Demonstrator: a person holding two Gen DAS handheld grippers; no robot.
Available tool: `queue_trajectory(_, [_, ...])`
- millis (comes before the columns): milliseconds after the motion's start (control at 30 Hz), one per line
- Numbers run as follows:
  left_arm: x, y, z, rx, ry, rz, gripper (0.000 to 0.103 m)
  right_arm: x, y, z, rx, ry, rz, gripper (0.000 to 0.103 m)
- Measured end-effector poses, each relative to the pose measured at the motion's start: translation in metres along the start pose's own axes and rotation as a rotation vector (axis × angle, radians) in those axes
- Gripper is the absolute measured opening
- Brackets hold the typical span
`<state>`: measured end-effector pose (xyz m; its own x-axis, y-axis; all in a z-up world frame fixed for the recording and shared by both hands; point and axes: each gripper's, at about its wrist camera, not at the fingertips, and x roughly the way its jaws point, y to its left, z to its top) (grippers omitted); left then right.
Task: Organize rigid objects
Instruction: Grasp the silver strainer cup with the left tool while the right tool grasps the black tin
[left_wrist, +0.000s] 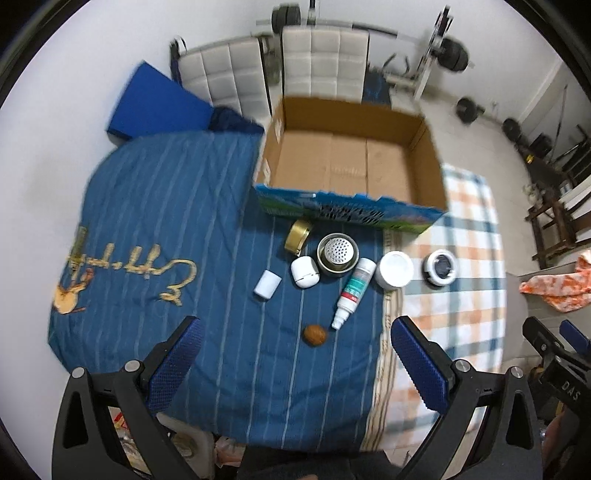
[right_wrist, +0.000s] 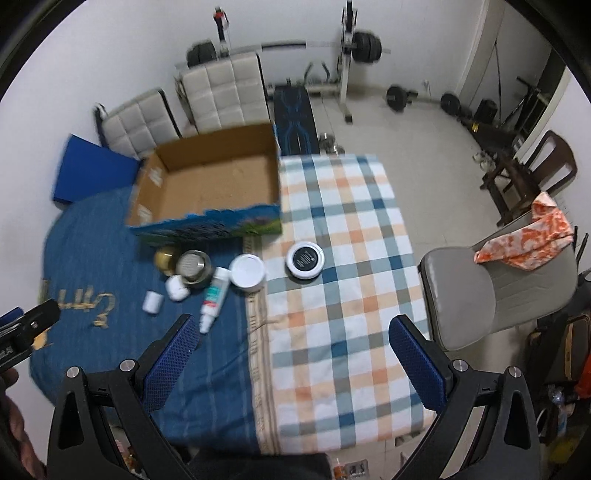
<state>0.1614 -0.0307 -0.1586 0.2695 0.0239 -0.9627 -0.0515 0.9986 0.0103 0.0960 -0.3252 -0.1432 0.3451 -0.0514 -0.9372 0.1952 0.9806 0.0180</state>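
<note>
Both the left tongs and right tongs hang spread and empty above the bench, the loose items, spray bottle included, grouped at 6 o'clock of the empty cardboard box, presumably for loading.

Left tool: black frame arms, silver screw heads, blue textured pads. Right tool: identical build, blue pads; white lettering visible on its body in left view.

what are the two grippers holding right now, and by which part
Nothing. The left gripper and right gripper are both open with nothing between their pads, above the cloths, short of the items by the cardboard box.
</note>
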Motion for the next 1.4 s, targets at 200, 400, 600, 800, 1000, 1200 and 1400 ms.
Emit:
queue_trajectory(200, [0.130, -0.021, 0.042, -0.028, 0.185, 0.002, 0.103, 0.144, -0.015, 0.036, -0.005, 0.154, 0.032, 0.103])
queue_trajectory(400, [0.210, -0.041, 0.060, -0.038, 0.300, -0.002, 0.103, 0.235, -0.031, 0.047, 0.083, 0.257, 0.075, 0.098])
queue_trajectory(600, [0.244, -0.050, 0.067, -0.051, 0.338, 0.010, 0.103, 0.276, -0.037, 0.055, 0.140, 0.320, 0.128, 0.098])
queue_trajectory(800, [0.270, -0.061, 0.070, -0.046, 0.392, -0.008, 0.103, 0.310, -0.035, 0.060, 0.165, 0.385, 0.122, 0.097])
queue_trajectory(1000, [0.281, -0.066, 0.062, -0.037, 0.401, -0.006, 0.069, 0.334, -0.039, 0.055, 0.172, 0.435, 0.092, 0.076])
queue_trajectory(1200, [0.265, -0.072, 0.030, 0.001, 0.414, 0.031, 0.069, 0.331, -0.045, 0.034, 0.106, 0.504, 0.100, 0.075])
queue_trajectory(1400, [0.279, -0.064, 0.007, -0.036, 0.462, 0.005, 0.070, 0.331, -0.050, 0.011, 0.066, 0.537, 0.086, 0.075])
